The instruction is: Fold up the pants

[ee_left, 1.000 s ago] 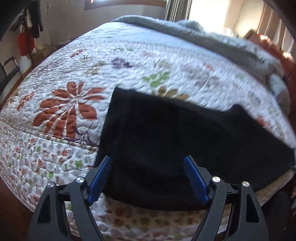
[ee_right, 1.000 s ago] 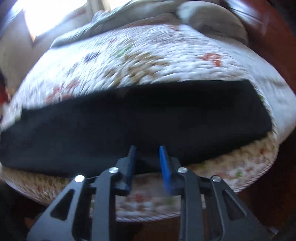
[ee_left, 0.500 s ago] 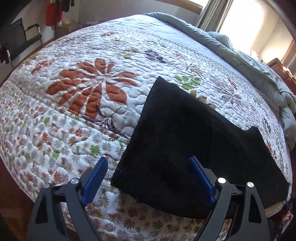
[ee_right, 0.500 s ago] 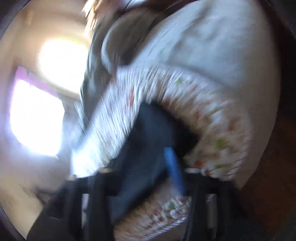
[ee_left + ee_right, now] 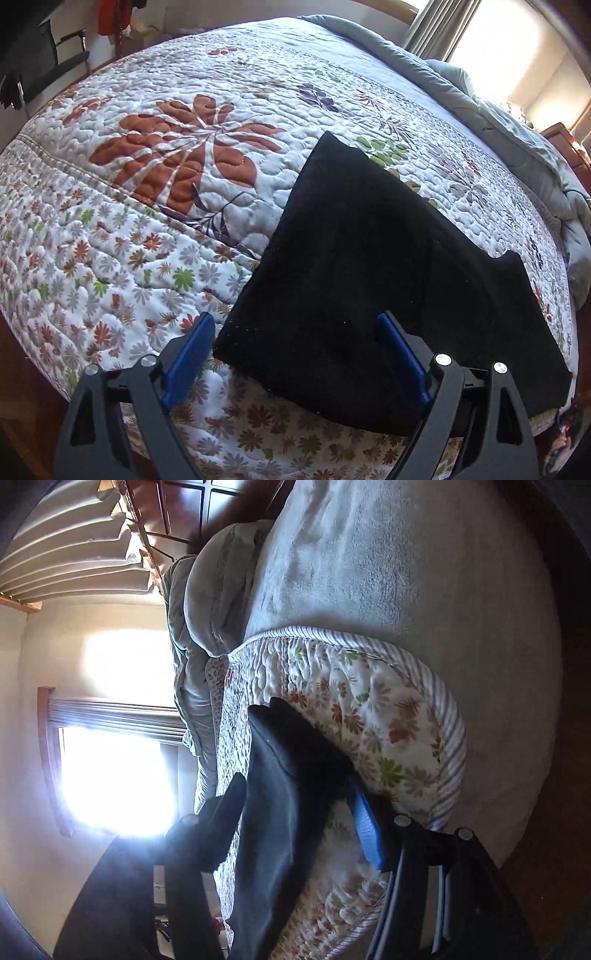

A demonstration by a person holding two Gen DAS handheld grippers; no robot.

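The black pants (image 5: 369,266) lie flat, folded lengthwise, on the floral quilt (image 5: 155,177) near the bed's front edge. My left gripper (image 5: 295,350) is open, its blue fingers straddling the pants' near left corner just above the cloth. In the right wrist view the camera is rolled on its side. My right gripper (image 5: 299,812) is open, with the end of the pants (image 5: 288,775) between its fingers at the bed's corner. One blue pad (image 5: 367,830) shows; the other finger is dark against the window.
A grey blanket (image 5: 480,99) is bunched along the far side of the bed and covers the mattress end (image 5: 369,572). A bright window (image 5: 110,775) and curtains (image 5: 74,546) are behind. A dark chair (image 5: 44,62) stands at far left.
The right gripper has rolled on its side, opened wider and come to the pants' end at the bed corner. The left gripper shifted left toward the pants' near corner, still open.
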